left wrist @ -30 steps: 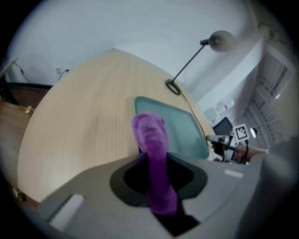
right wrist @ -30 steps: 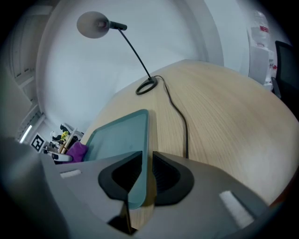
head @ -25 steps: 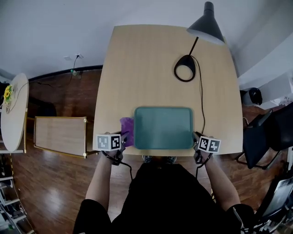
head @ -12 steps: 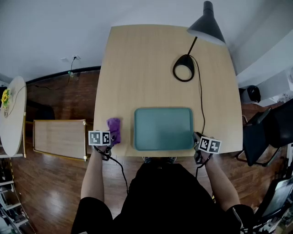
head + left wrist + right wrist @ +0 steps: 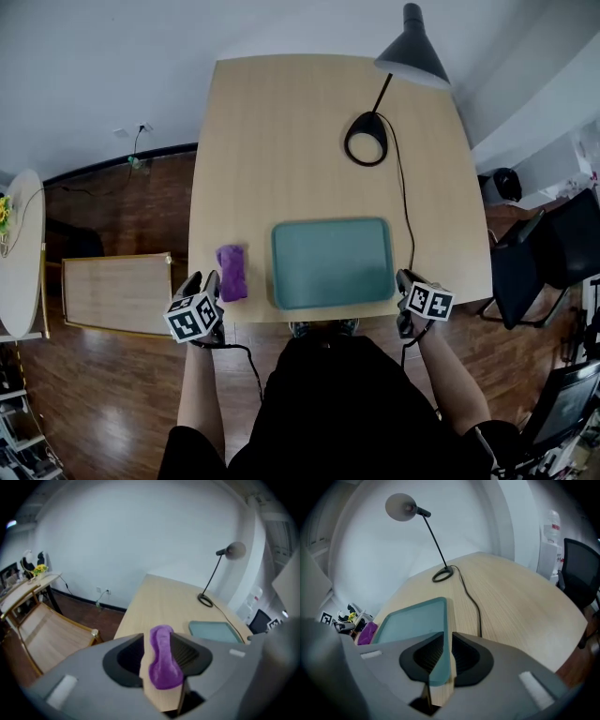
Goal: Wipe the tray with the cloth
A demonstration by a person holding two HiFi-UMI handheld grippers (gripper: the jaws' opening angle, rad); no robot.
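The teal tray point(image 5: 333, 262) lies flat near the table's front edge. A crumpled purple cloth point(image 5: 232, 272) rests on the wood just left of it, touching nothing. My left gripper point(image 5: 204, 281) hangs off the table's front left corner, apart from the cloth. Its jaws have just been opening and stand open and empty; the left gripper view shows the cloth point(image 5: 161, 667) on the table beyond them. My right gripper point(image 5: 404, 280) sits at the tray's right front corner. Its jaws have just been closing, and its pads point(image 5: 464, 653) clamp the tray's rim point(image 5: 440, 667).
A black desk lamp point(image 5: 366, 147) stands at the far right of the table, its cable point(image 5: 405, 206) running down past the tray's right side. A dark chair point(image 5: 525, 272) is to the right, a low wooden rack point(image 5: 117, 292) to the left.
The left gripper carried the cloth left from the tray's rim, let it go on the table and drew back toward the person, opening. The right gripper stayed at the tray's corner.
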